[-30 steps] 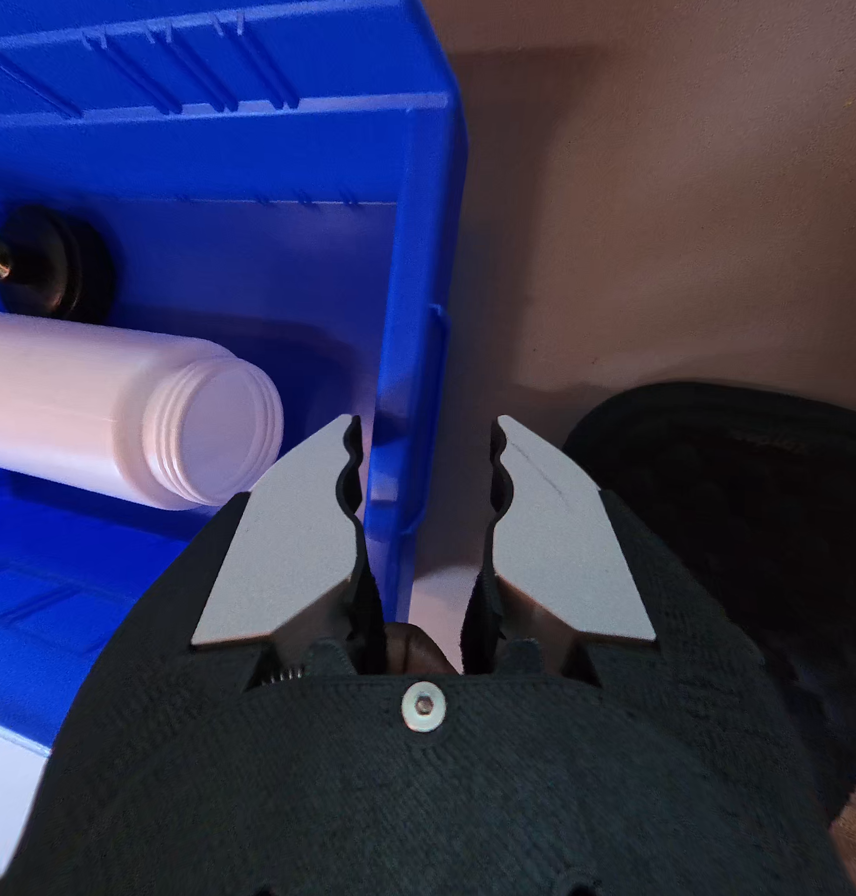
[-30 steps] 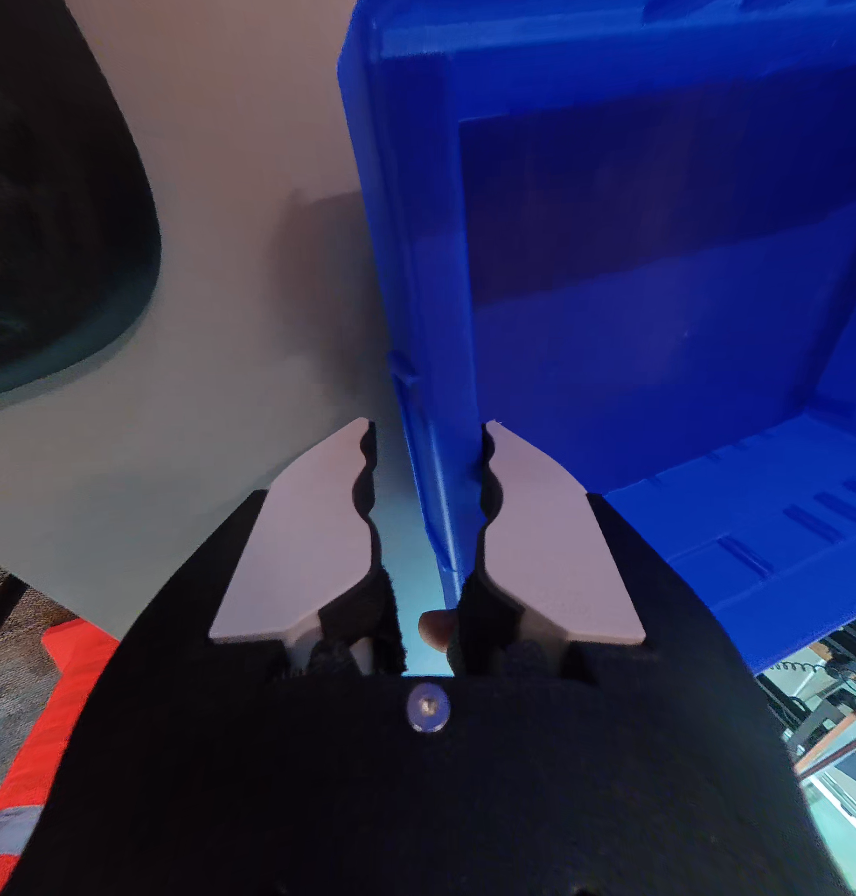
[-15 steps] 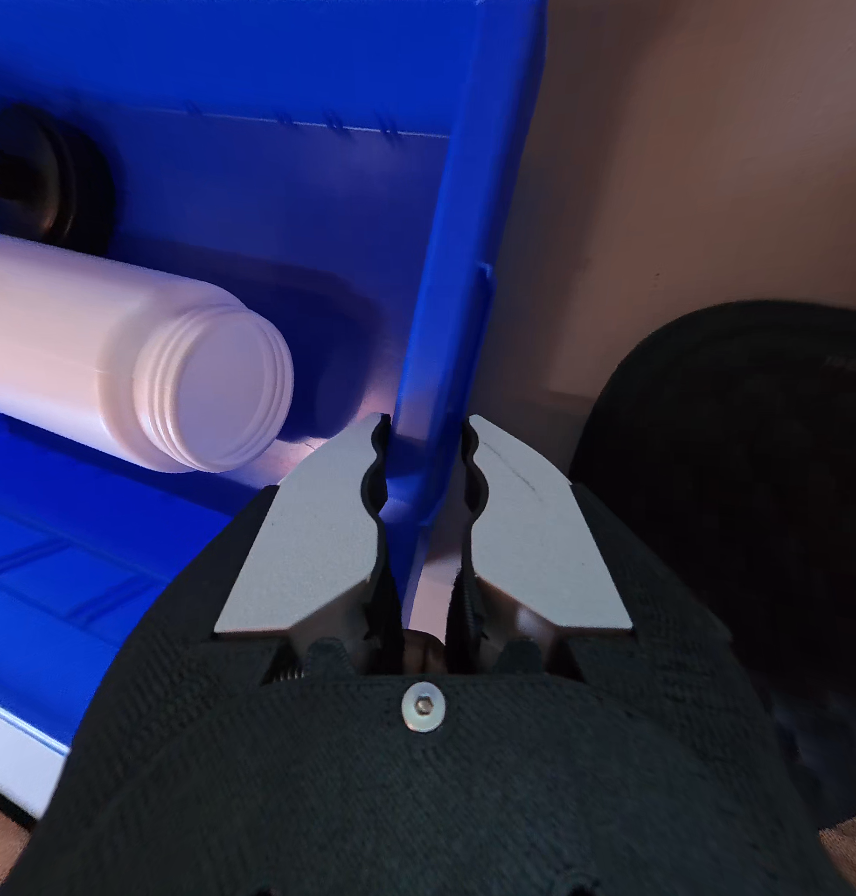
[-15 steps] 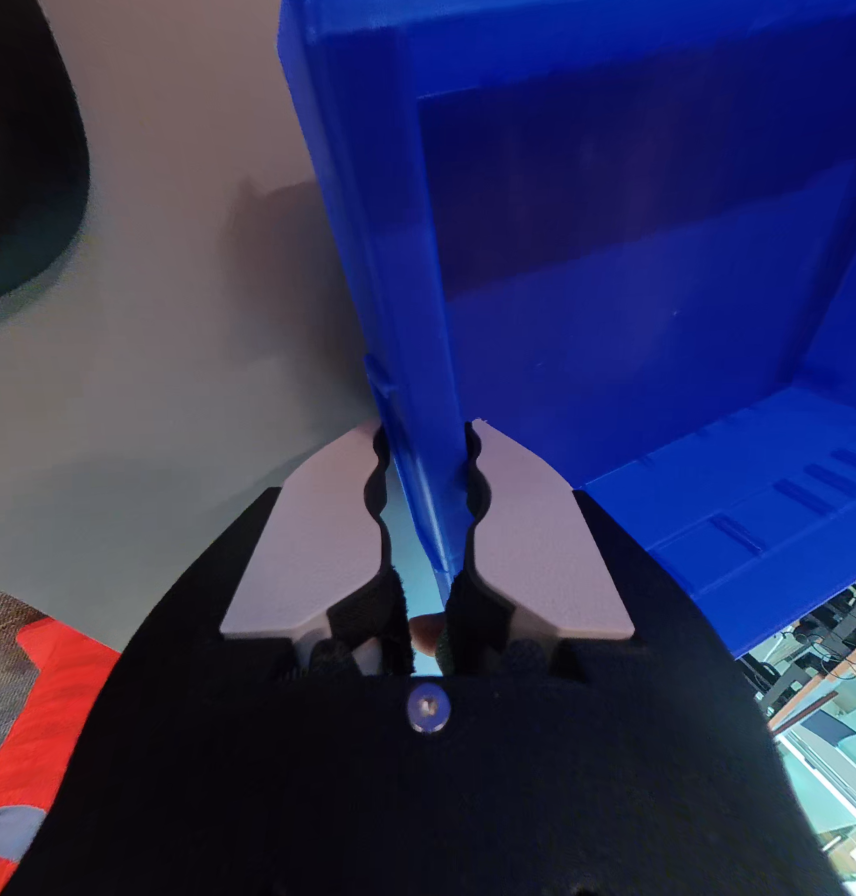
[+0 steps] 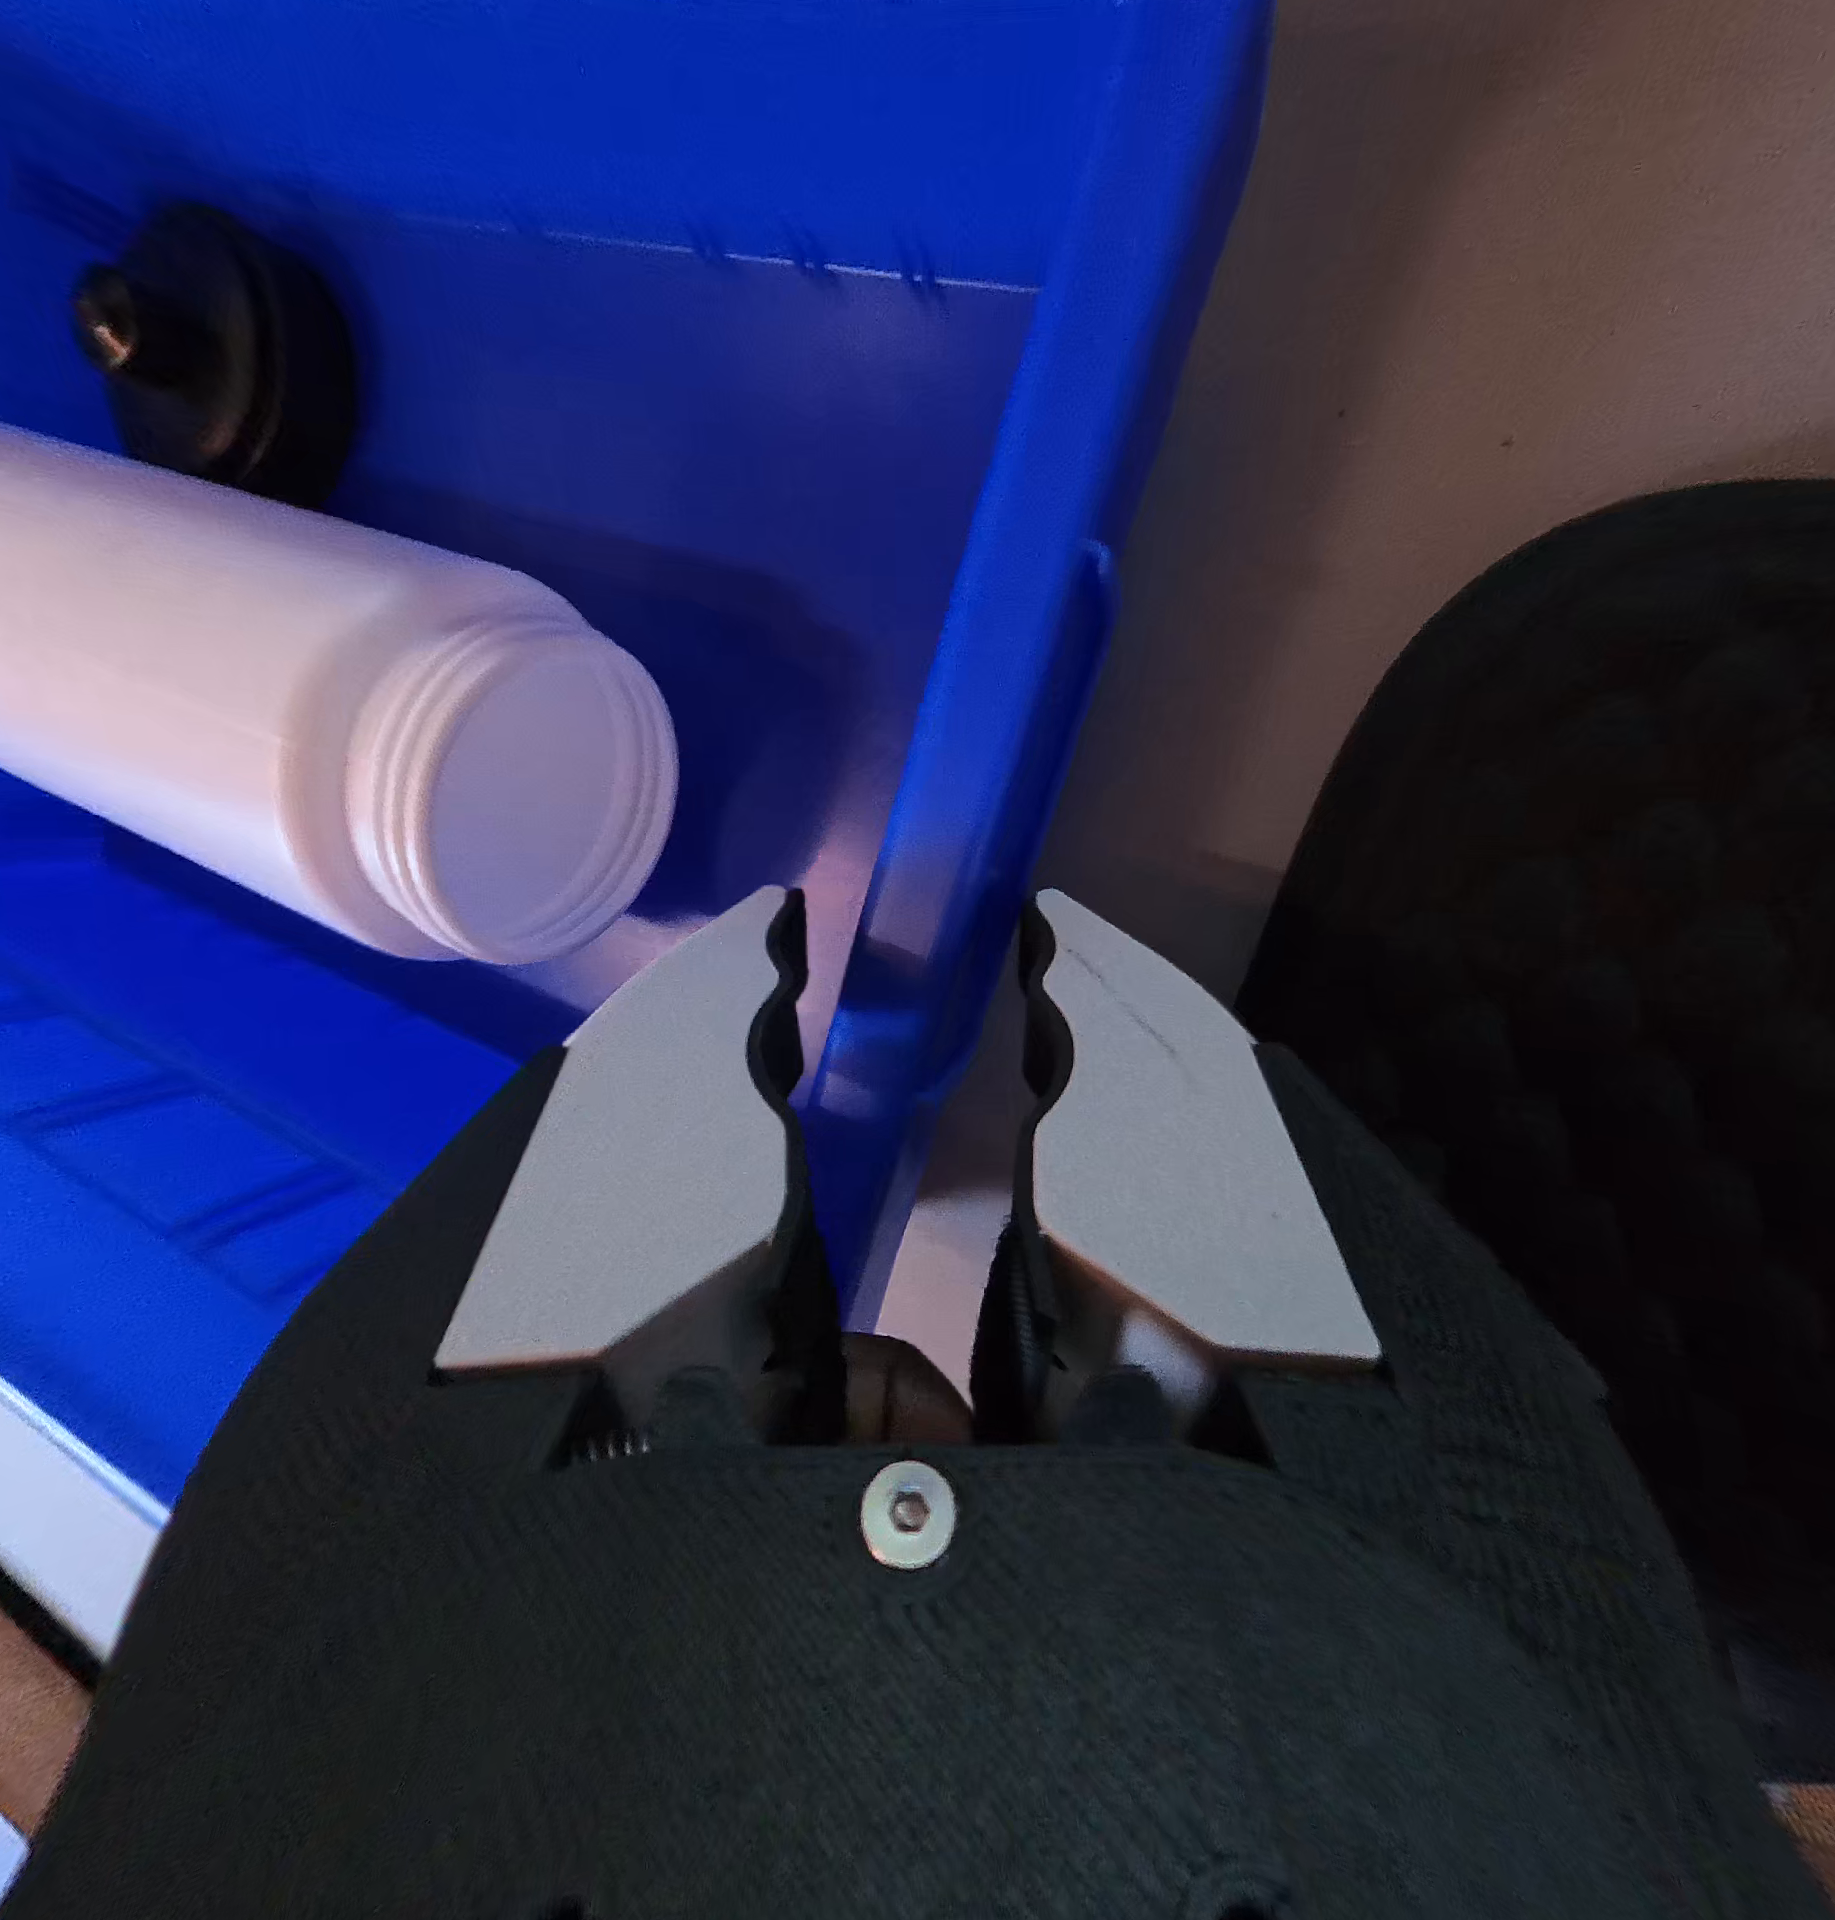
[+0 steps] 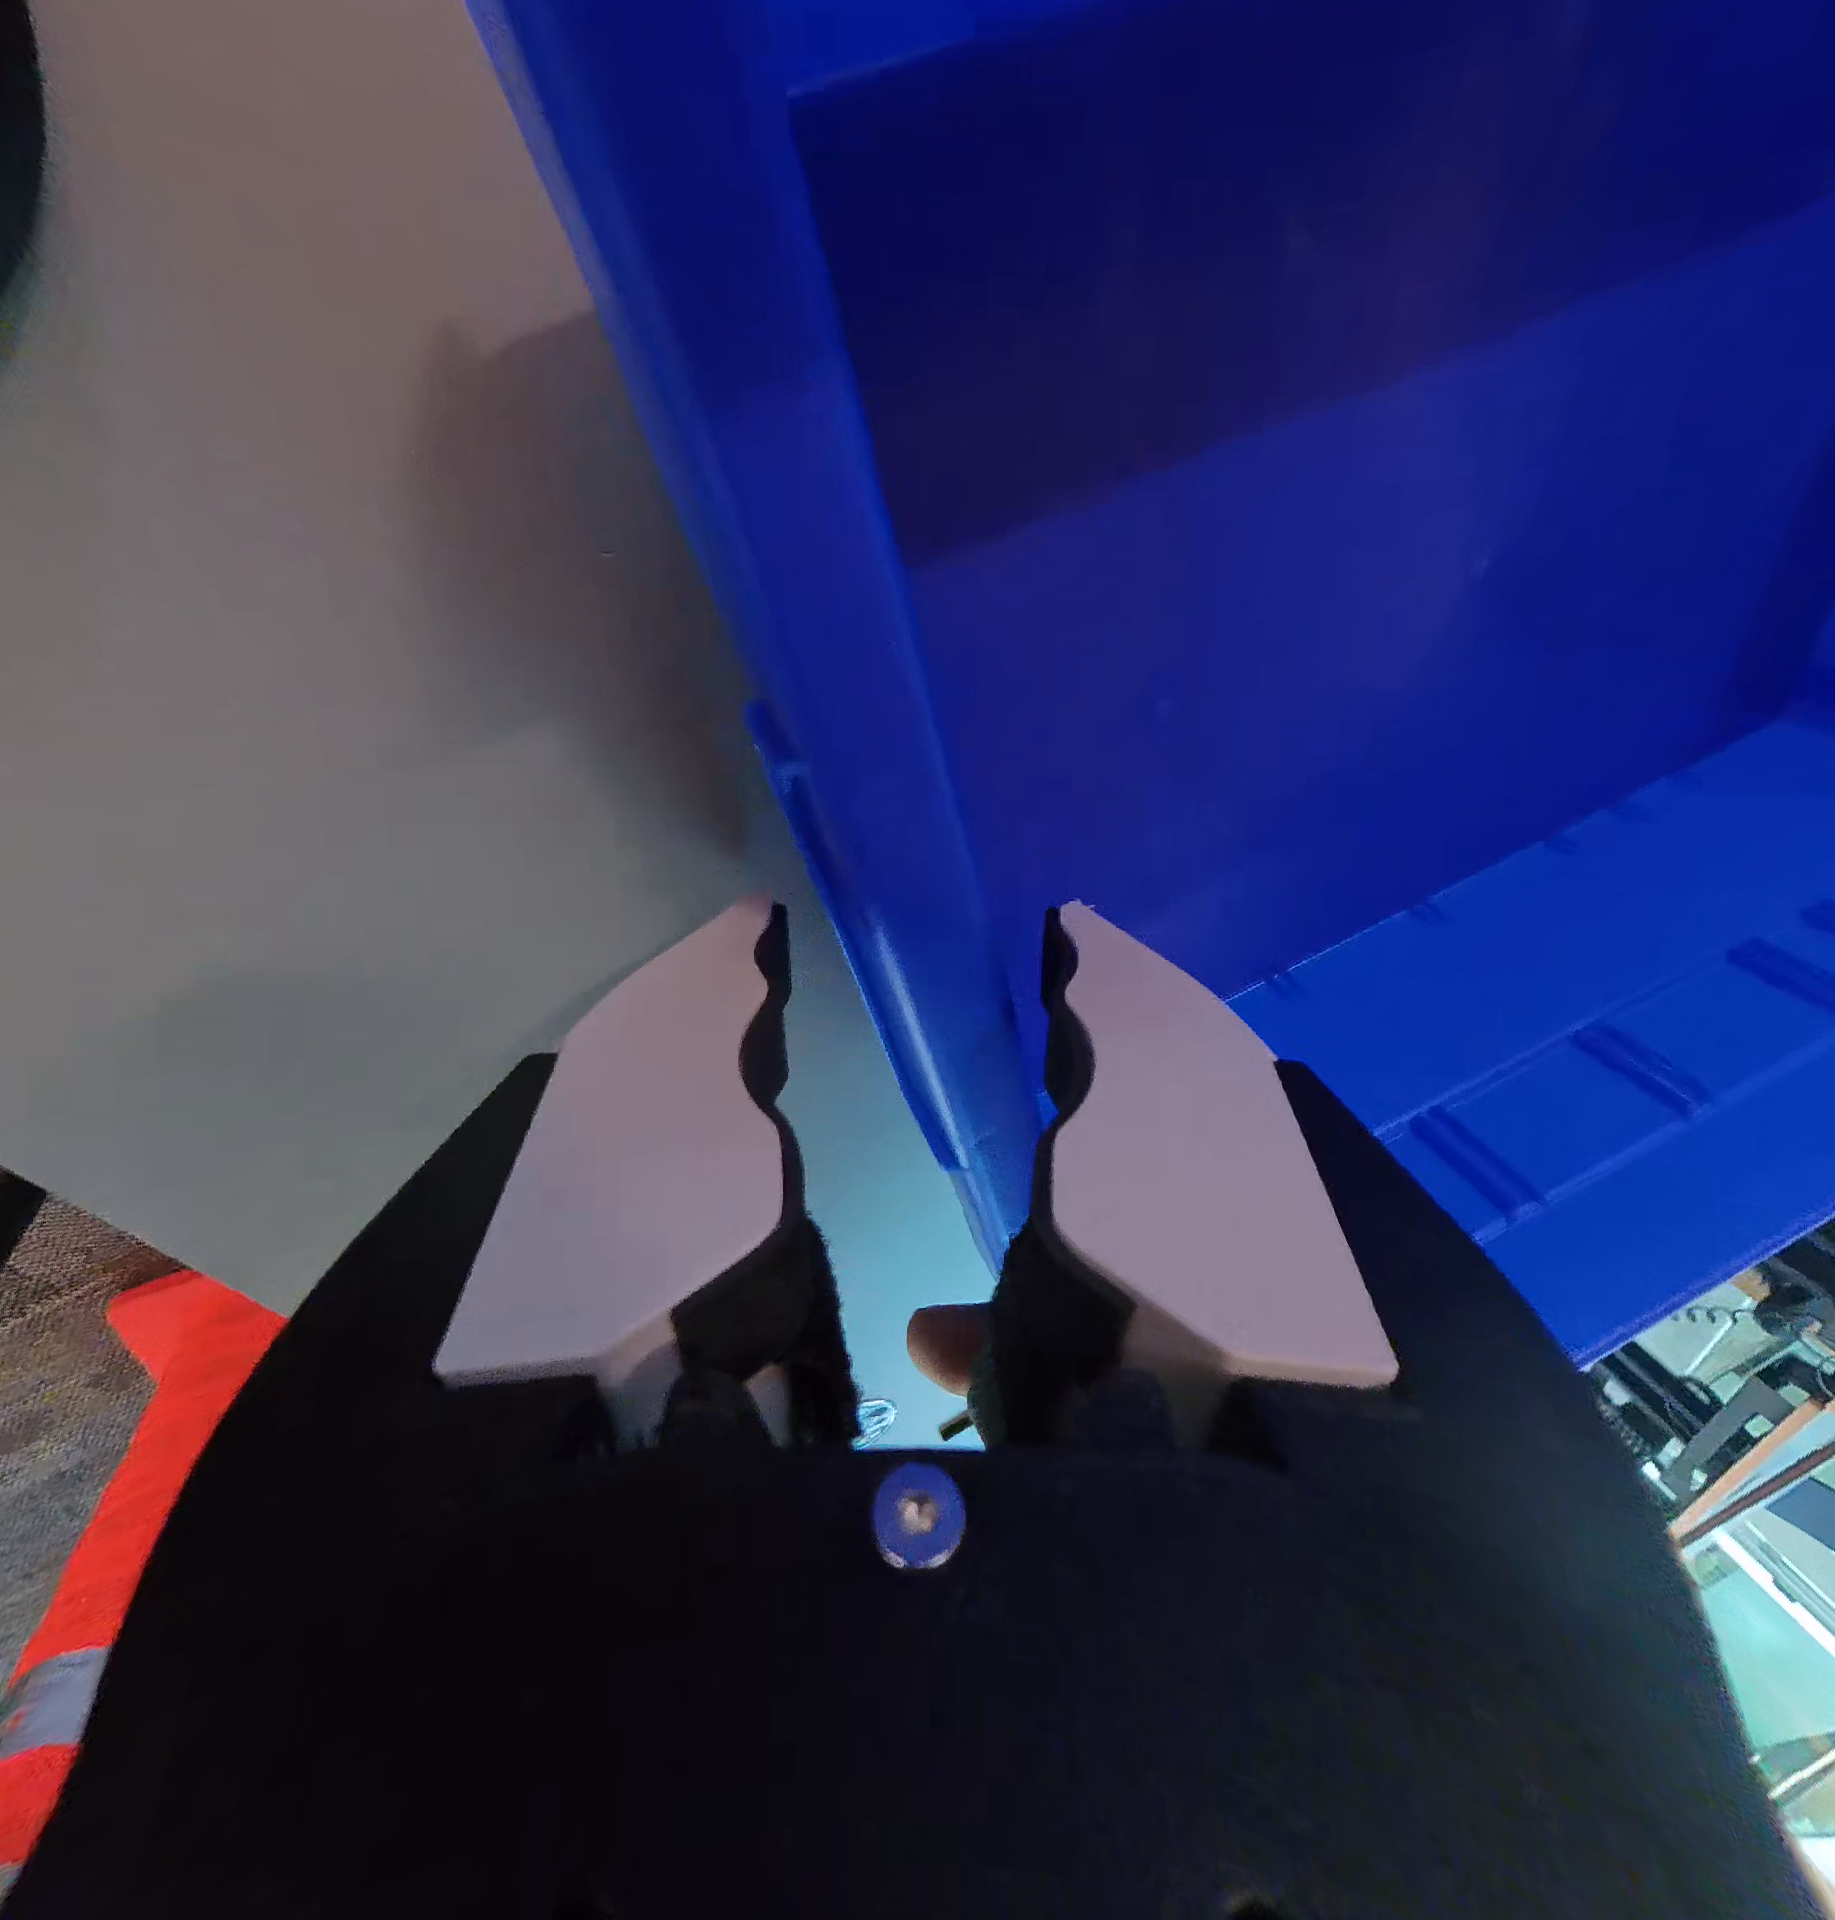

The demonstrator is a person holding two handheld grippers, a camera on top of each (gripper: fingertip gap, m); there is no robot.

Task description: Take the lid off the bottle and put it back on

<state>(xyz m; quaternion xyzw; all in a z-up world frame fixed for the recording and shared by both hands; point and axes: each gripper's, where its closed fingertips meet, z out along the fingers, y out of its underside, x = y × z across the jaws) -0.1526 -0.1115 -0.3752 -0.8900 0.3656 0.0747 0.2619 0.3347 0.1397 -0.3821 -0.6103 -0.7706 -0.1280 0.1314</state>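
Item: white bottle (image 5: 269, 717), lidless, lying on its side in the blue bin (image 5: 684, 364), threaded mouth toward my left tongs (image 5: 905, 997), up-left of them (the nearer pair). Both pairs, right tongs (image 6: 913, 1003) included, spread astride bin walls.

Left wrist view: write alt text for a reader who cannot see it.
The open left claw straddles a side wall of a blue bin. Inside the bin a white bottle lies on its side, lid off, threaded neck toward the camera, with a black lid behind it.
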